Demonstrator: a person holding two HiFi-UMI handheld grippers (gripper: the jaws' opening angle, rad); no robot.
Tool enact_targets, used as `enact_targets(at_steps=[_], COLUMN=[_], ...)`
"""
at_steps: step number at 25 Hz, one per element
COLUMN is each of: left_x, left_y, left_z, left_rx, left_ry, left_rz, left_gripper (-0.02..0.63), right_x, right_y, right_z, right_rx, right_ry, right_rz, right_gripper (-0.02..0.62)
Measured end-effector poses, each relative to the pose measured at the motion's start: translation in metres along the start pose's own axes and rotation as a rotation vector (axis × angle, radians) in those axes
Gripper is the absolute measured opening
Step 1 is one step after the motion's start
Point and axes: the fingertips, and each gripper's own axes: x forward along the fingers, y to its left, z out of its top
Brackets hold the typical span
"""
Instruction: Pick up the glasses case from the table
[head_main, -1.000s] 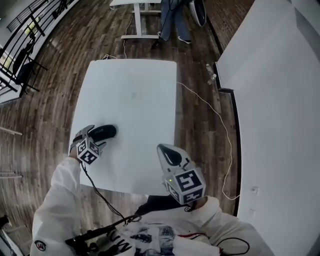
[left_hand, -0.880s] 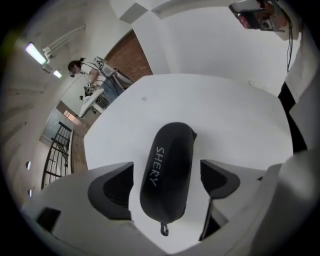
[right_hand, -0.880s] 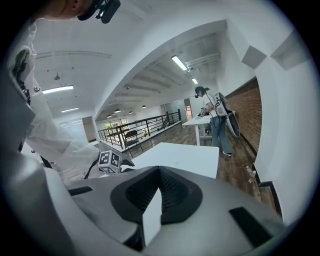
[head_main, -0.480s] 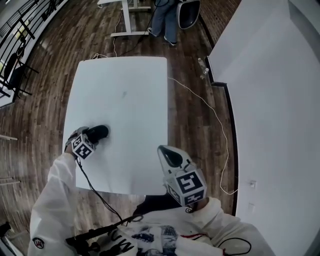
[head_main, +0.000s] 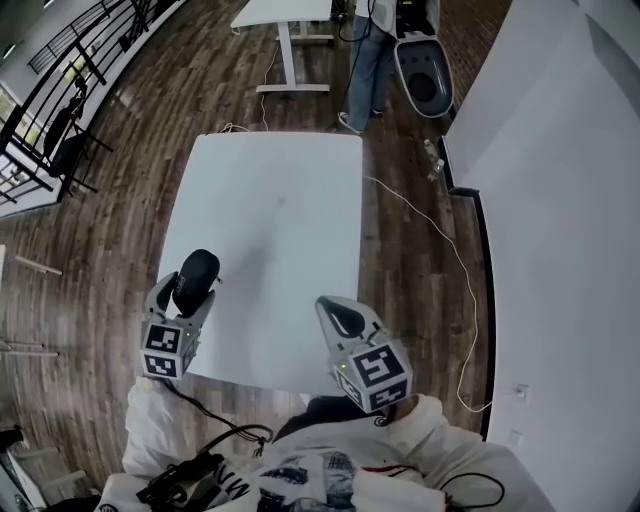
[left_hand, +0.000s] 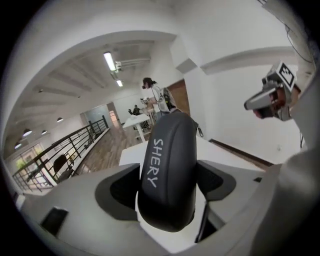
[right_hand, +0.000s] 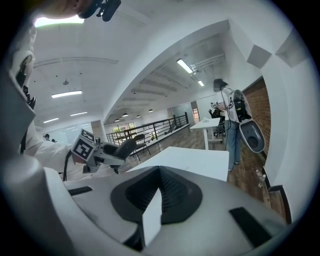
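Note:
The black glasses case (head_main: 195, 278) is up off the white table (head_main: 290, 200), above its near left edge. My left gripper (head_main: 189, 288) is shut on it. In the left gripper view the case (left_hand: 167, 170) stands lengthwise between the two grey fingers (left_hand: 122, 187), filling the gap, white lettering on its side. My right gripper (head_main: 340, 315) hovers over the table's near right part, jaws together with nothing in them. The right gripper view shows the left gripper (right_hand: 107, 155) carrying the case (right_hand: 125, 148) off to the left.
A person (head_main: 375, 60) stands beyond the table's far end beside a grey tub-shaped thing (head_main: 425, 75) and another white table (head_main: 290, 15). A white cable (head_main: 440, 240) runs over the wooden floor to the right. A white wall (head_main: 560, 200) is at right, black railings (head_main: 60, 60) at far left.
The left gripper closed round the case, which lay on the table, then lifted it and rolled, ending over the near left edge. The right gripper stayed put.

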Motion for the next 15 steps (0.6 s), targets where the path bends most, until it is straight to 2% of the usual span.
enact_targets(at_steps=[4, 8, 10, 15], left_x=[-0.041, -0.071, -0.082, -0.095], left_y=[0.006, -0.003, -0.007, -0.008], left_z=[0.010, 0.014, 0.019, 0.028], left_rx=[-0.160, -0.325, -0.350, -0.346], left_ry=[-0.112, -0.183, -0.204, -0.225], left_rz=[0.135, 0.198, 0.209, 0.226], left_gripper=[0.370, 0.370, 0.370, 0.370], right_x=[0.002, 0.005, 0.006, 0.007], right_y=[0.014, 0.021, 0.023, 0.028], right_z=[0.009, 0.024, 0.028, 0.034], right_rx=[0.000, -0.016, -0.021, -0.026], right_ry=[-0.028, -0.059, -0.070, -0.078], right_rz=[0.025, 0.047, 0.054, 0.068], right_gripper=[-0.006, -0.006, -0.006, -0.006])
